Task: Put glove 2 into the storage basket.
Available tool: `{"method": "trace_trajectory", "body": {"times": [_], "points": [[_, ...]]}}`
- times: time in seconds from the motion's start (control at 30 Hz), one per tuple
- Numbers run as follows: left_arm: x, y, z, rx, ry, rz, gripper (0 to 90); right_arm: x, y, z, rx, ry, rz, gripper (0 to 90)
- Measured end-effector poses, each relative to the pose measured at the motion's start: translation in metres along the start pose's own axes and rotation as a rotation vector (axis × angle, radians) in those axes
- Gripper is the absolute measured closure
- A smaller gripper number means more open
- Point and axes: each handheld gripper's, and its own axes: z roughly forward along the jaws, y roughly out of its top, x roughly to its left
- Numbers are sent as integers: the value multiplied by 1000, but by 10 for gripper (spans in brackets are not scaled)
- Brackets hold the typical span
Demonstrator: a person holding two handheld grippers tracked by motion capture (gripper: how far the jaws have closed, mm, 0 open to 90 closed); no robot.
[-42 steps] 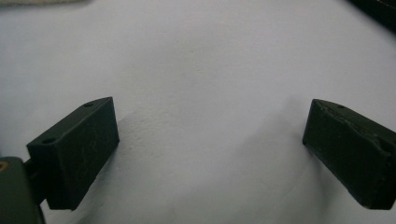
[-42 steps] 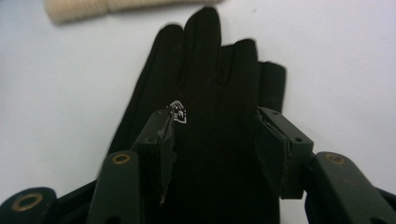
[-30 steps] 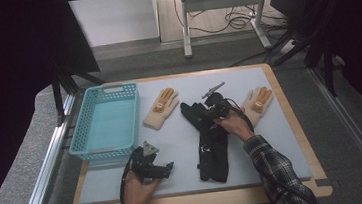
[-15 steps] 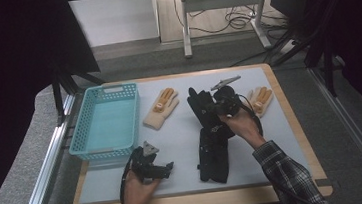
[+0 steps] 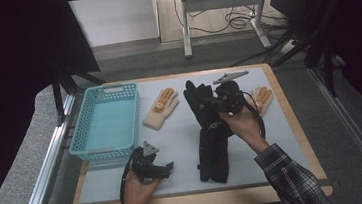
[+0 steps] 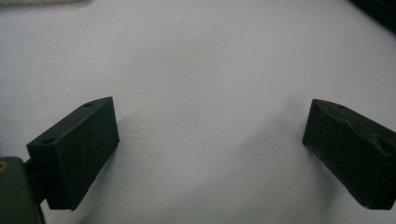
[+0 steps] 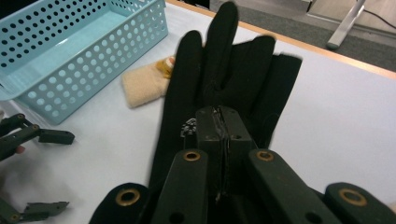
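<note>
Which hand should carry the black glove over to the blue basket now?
Right. The right tongs are already shut on the black glove, lifting it off the table. The left tongs stand open and empty beside the blue basket.

Basket [image 5: 104,120] left of gloves [image 5: 211,129]

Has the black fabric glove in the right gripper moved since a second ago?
Yes. The black fabric glove has been pulled up by the right gripper; its fingers now reach further toward the table's far wooden edge.
</note>
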Motion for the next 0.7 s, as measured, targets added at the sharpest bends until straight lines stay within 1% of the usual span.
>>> {"method": "trace_trajectory", "body": {"times": [0.1,0.23,0.33,0.43,0.47,0.5,0.53,0.57,0.6,0.63,0.7], "points": [[0,0,0,-2,-1,-2,37,3,-3,-3,-2,1,25,872],[0,0,0,-1,-1,-1,37,11,-17,-7,16,21,60,871],[0,0,0,-1,-1,-1,37,15,-33,-7,38,38,90,870],[0,0,0,-2,-1,-1,37,14,-55,1,73,56,125,861],[0,0,0,-2,-1,-1,37,14,-55,1,73,56,125,861],[0,0,0,-2,0,-1,37,11,-69,9,92,69,137,838],[0,0,0,2,0,3,37,7,-80,16,119,95,120,713],[0,0,0,2,1,4,37,5,-83,18,135,98,97,673],[0,0,0,3,-1,2,37,2,-86,20,150,92,64,637],[0,0,0,4,-1,3,37,1,-88,20,157,92,37,611],[0,0,0,5,-1,1,37,-3,-90,23,188,96,-35,577]]}}
